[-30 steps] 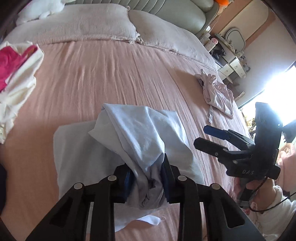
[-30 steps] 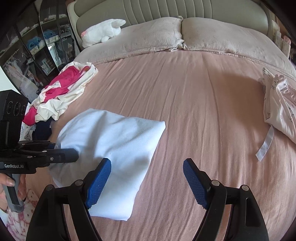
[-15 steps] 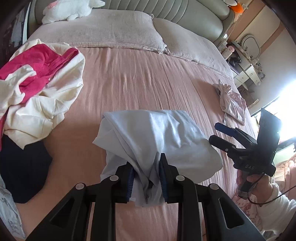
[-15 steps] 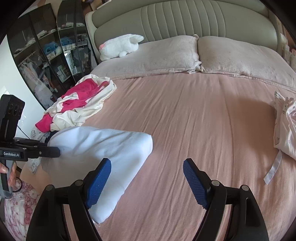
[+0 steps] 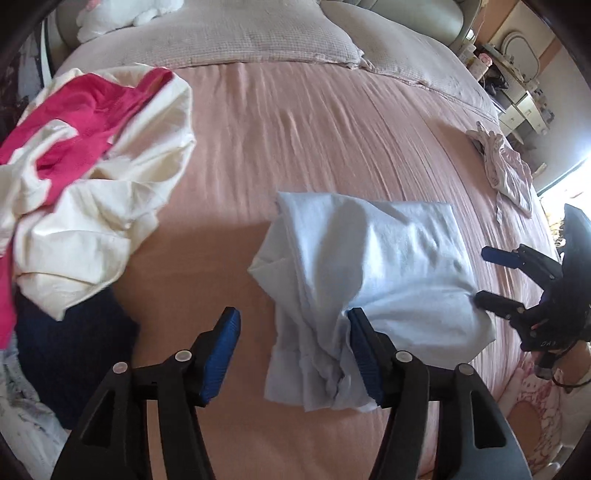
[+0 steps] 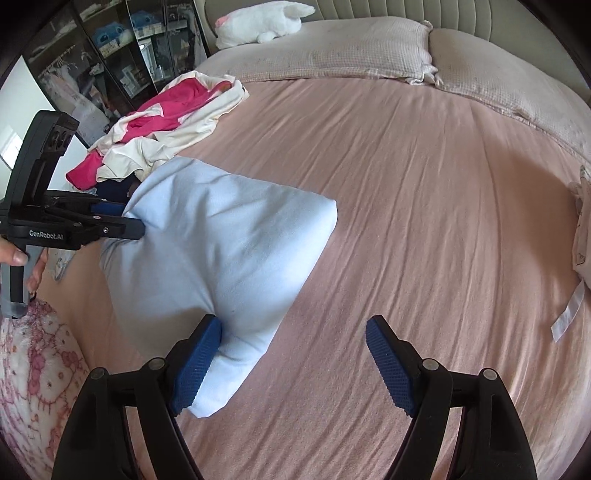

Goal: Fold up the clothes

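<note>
Left tool (image 5: 291,350) steeply downward, just opened, blue cloth (image 5: 369,269) between pads unpinched; right tool (image 6: 291,363) apart

Home bedroom: bed (image 6: 424,192), pillows (image 6: 332,48), plush toy (image 6: 258,18)

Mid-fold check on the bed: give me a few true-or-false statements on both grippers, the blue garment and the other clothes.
1. The left gripper is clamped shut on the light blue garment. False: its jaws have just been opening; only one pad touches cloth.
2. The right gripper is open. True.
3. The pink and cream clothes are folded neatly. False: they lie in a crumpled heap.
4. A white plush toy lies by the pillows. True.
5. The blue garment lies on the pillows. False: it lies on the pink bedsheet.
</note>
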The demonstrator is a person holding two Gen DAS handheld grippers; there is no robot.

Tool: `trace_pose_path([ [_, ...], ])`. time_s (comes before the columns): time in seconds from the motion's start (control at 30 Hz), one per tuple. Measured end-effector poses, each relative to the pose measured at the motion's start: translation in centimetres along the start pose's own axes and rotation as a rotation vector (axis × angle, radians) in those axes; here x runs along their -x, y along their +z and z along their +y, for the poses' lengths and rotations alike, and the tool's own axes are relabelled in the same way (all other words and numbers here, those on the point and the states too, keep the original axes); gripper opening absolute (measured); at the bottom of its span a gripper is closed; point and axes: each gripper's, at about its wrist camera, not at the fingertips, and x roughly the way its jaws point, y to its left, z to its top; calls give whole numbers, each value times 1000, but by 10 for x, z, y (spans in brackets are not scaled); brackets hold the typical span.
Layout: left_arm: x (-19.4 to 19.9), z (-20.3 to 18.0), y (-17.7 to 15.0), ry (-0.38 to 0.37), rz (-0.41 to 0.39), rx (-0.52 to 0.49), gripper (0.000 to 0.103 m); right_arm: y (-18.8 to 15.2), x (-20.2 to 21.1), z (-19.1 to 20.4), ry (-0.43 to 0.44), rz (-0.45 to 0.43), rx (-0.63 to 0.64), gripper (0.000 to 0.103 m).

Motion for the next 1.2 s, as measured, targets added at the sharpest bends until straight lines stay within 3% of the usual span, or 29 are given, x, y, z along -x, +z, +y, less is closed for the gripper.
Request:
trace_pose_path([
  [0.07, 20, 1, -2, 168, -44, -47, 58, 5, 14, 1, -5, -82, -4, 81],
  [0.1, 29, -4, -3, 185, -83, -85, 58, 9, 21, 2, -8, -132, -5, 81],
  [0.17, 41, -22, -4, 69, -172, -185, 58, 17, 29, 6, 8, -219, -14, 81],
  [0.23, 36, -50, -5, -63, -234, -300, 58, 23, 20, 18, 41, -204, 20, 81],
  [0.27, 27, -65, -5, -98, -232, -364, 58, 22, 12, 26, 39, -172, 62, 81],
  [0.37, -27, -80, -11, -22, -14, -531, 61, 4, -9, 41, -34, -77, 234, 84],
  [0.47, -26, -39, -10, -97, 14, -437, 61, -7, -6, 11, -98, -1, 211, 99],
  [0.53, -14, -14, -5, -91, 15, -357, 61, -8, 0, -13, -166, 45, 130, 99],
  [0.6, 4, -6, -1, -126, -65, -323, 60, 0, 12, -27, -162, -14, 40, 99],
  [0.7, 8, -29, 0, -160, -162, -368, 60, 24, 26, -18, -35, -169, -60, 100],
  [0.77, -17, -44, -1, -145, -107, -377, 60, 36, 20, 8, 8, -210, -3, 100],
  [0.8, -34, -48, -4, -114, -51, -380, 61, 38, 7, 19, -8, -181, 50, 100],
  [0.83, -47, -47, -4, -71, -5, -389, 62, 39, -7, 29, -29, -145, 106, 100],
  [0.9, -46, -36, -10, -78, -8, -383, 68, 26, -41, 30, -97, 10, 179, 100],
  [0.97, -31, -17, -12, -120, -19, -300, 68, 9, -32, 3, -40, 1, 99, 100],
  [1.03, -15, 2, -13, -180, -27, -200, 67, 7, -16, -17, -41, 11, 21, 100],
  [1.1, -3, 18, -14, -243, -27, -99, 67, 10, 4, -24, -17, -59, -36, 100],
  [1.2, -19, 21, -18, -334, 70, 33, 67, 16, 8, -30, 119, -52, -167, 100],
])
